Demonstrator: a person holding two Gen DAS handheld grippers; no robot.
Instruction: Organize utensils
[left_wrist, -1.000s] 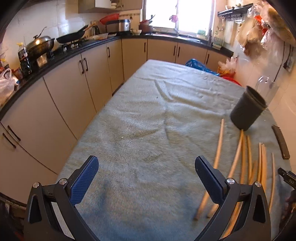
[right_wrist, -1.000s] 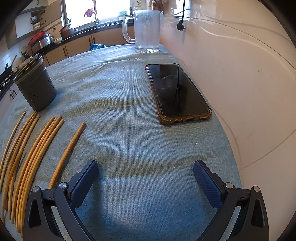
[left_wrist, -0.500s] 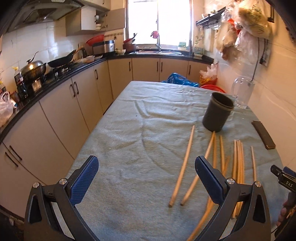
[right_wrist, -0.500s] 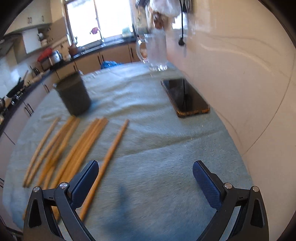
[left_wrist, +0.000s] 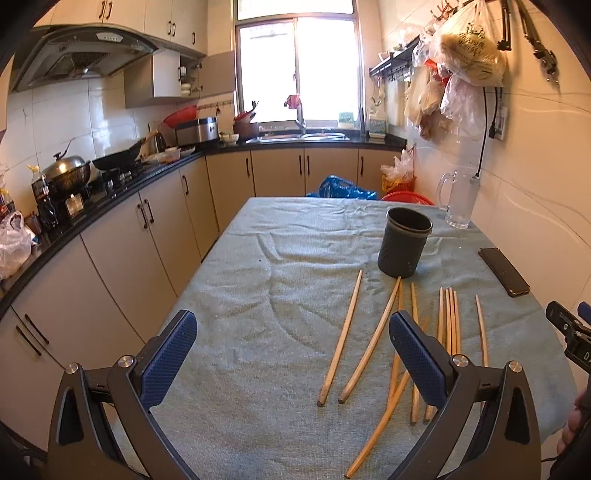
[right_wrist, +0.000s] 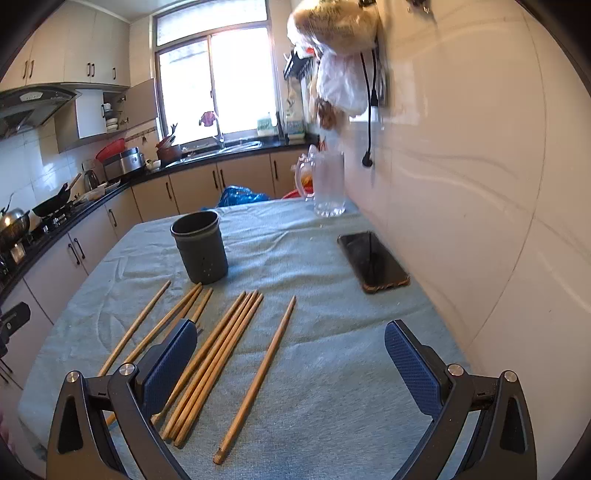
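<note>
Nothing is sorted yet: all chopsticks (right_wrist: 255, 373) lie on the worktop (right_wrist: 332, 406), the holder (right_wrist: 201, 247) looks empty, and both claws, left (left_wrist: 291, 365) and right (right_wrist: 290, 369), are released.

Wooden chopsticks (right_wrist: 216, 350): long, tan, lying flat and roughly parallel on the cloth, one single stick (right_wrist: 258, 376) apart at right. Holder cup (right_wrist: 201, 247): dark grey, perforated, upright, empty, just beyond their tips.
</note>
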